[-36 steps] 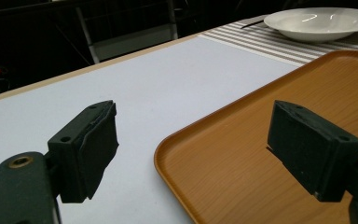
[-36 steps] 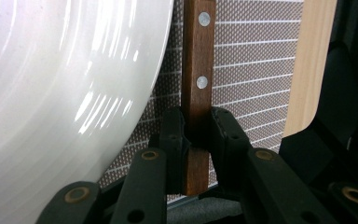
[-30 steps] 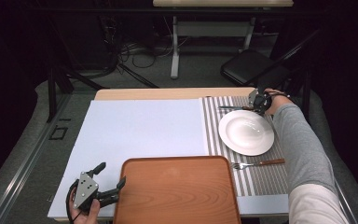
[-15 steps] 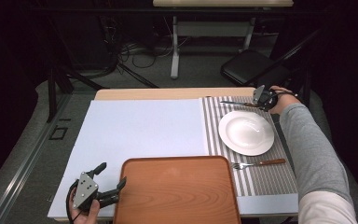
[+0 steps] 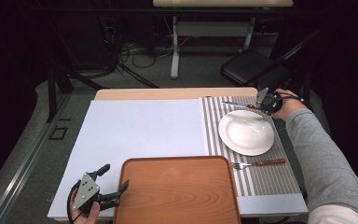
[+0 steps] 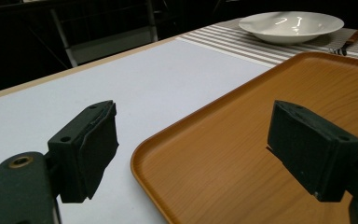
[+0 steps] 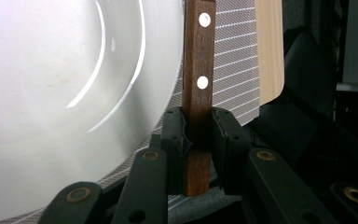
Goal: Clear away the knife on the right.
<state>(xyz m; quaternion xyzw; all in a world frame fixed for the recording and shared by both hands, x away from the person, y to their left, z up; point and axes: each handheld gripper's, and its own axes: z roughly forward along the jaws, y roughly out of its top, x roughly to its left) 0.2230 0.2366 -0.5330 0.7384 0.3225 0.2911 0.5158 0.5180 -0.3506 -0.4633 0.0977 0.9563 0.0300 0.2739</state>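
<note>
— Beside the white plate [image 5: 246,132], on its far side, what is the right gripper [image 5: 262,103] doing?

— Its jaws are nearly together, clamped on the wooden handle of a knife [image 5: 237,104]. In the right gripper view the handle [image 7: 198,84] runs straight up between the two pads, two pale rivets showing, with the plate's rim just to its left. From above, the blade reaches out leftward from the gripper, past the plate's far rim and over the striped placemat [image 5: 261,177].

— Does the knife lie on the mat?

— I cannot tell from above whether it touches; the handle is gripped and the blade looks roughly level.

— How much room is there around the plate?

— On the plate's far side only a narrow strip of placemat, then the bare wooden table edge [image 5: 168,94]. To the plate's right the mat ends close by, and the person's sleeve [image 5: 321,154] runs along that side. On the plate's near side a fork [image 5: 258,163] lies crosswise, near the rim but apart from it. To the plate's left is a wide bare white sheet [image 5: 140,130].

— And the tray?

— The wooden tray [image 5: 177,191] sits nearer the person than the plate and to its left, its right edge overlapping the placemat, close to the fork's tines.

— The left gripper [image 5: 107,184]?

— Well apart from the plate, at the tray's left near corner. Its jaws stand wide apart with nothing between them; in the left gripper view one pad hangs over the white sheet and the other over the tray [image 6: 261,140], the tray's rim running between.
</note>
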